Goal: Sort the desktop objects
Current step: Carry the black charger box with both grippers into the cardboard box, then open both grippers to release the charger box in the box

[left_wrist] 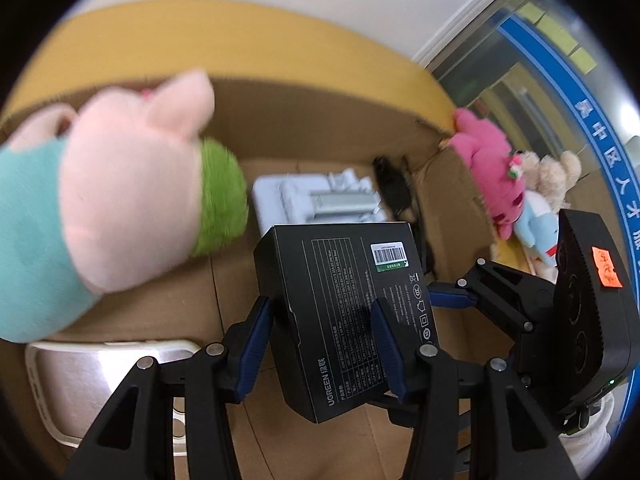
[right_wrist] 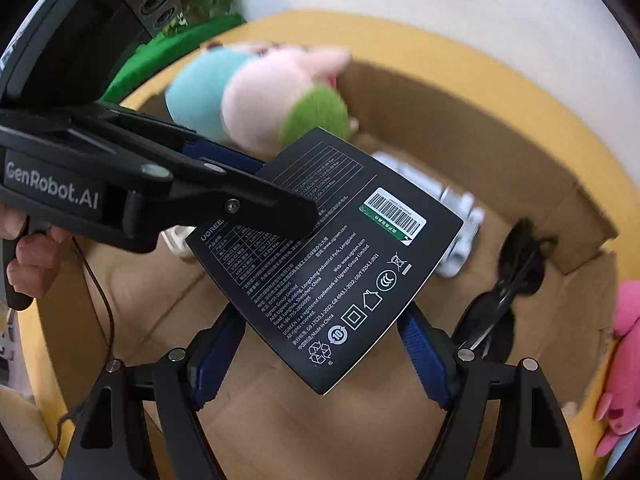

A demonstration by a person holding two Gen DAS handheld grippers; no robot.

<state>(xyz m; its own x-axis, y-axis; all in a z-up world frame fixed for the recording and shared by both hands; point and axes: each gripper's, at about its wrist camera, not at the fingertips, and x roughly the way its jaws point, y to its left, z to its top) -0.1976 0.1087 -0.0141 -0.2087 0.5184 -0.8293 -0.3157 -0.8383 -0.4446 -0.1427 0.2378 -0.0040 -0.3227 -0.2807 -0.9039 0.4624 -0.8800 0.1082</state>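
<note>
Surface: a yellow table [left_wrist: 240,36] is seen beneath an open cardboard box [left_wrist: 320,128]; a white wall stands behind.
Black box [left_wrist: 348,312]: held above the cardboard box, long axis toward 12 o'clock, label side up.
Left hand-held gripper [left_wrist: 320,344]: clamped on its narrow sides.
Right hand-held gripper [right_wrist: 320,356]: clamped across its width.

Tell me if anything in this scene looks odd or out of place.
The pink plush pig looks odd: it sits tilted at the cardboard box's edge, overhanging. The black Ugreen box is held askew between both grippers.
</note>
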